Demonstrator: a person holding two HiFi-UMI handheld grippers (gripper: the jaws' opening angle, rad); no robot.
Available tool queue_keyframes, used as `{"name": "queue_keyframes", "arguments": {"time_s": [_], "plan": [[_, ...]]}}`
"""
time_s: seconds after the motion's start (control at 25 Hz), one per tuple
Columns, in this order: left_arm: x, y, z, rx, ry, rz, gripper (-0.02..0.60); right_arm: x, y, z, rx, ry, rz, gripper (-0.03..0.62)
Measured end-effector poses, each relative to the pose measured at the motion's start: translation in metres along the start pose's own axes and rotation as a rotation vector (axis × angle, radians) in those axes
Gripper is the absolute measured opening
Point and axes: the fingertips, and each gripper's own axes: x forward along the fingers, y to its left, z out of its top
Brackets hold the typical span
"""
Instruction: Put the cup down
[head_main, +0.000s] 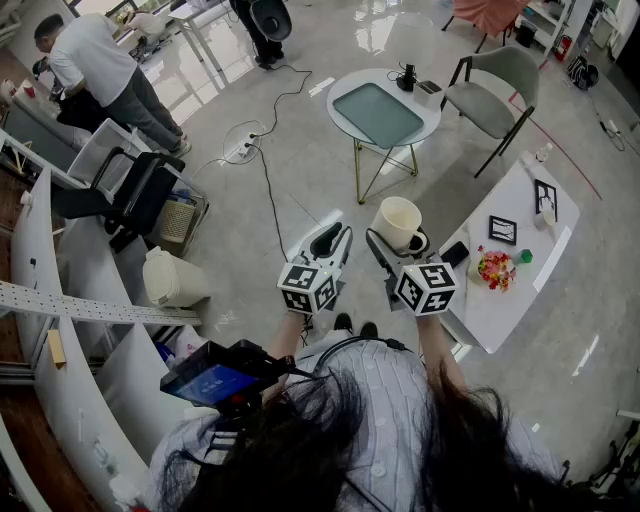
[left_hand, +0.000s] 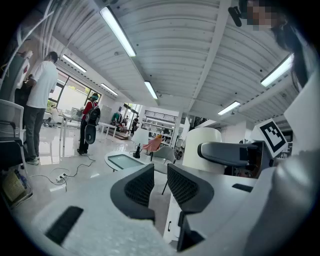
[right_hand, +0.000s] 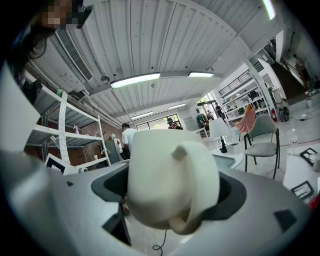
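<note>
Right tongs clamped on cream cup, aloft just off tabletop's long edge; left tongs slightly apart, empty.

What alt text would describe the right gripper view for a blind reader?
A cream cup, handle toward the camera, is gripped between the dark jaws of the right tool, off the ground. Behind: metal shelving left, a grey chair right.

Head camera looks down; gripper cameras forward (cup shared).
</note>
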Motion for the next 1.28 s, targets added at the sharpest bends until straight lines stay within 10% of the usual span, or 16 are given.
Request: {"name": "queue_keyframes", "arguments": {"time_s": [1.28], "plan": [[0.000, 0.045, 0.016, 0.085, 0.010, -0.086, 0.094, 0.051, 0.028, 0.000, 0.000, -0.075, -0.005, 0.402]]}}
